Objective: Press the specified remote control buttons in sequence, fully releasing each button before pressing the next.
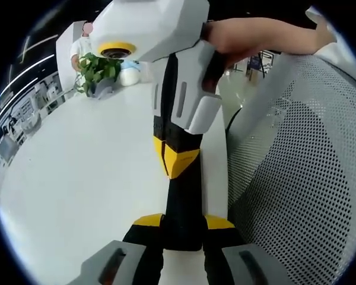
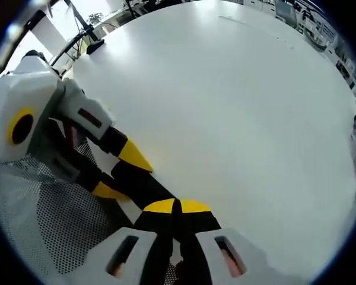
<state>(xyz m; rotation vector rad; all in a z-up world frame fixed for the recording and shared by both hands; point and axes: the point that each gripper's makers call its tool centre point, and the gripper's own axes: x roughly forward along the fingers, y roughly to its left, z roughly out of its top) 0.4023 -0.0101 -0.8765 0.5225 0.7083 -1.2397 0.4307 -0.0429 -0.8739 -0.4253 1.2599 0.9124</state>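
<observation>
I've got both claws pinched tight together, left claw (image 1: 184,228) and right claw (image 2: 177,208), crossing at the white surface's (image 2: 237,107) edge by a mesh chair (image 1: 308,178).

The white table (image 2: 237,113) lay bare and open from 11 to 3 o'clock in the right gripper view. A mesh chair back (image 1: 302,172) blocked the 3 o'clock side in the left gripper view, and a potted plant (image 1: 97,72) stood at 10 o'clock.
</observation>
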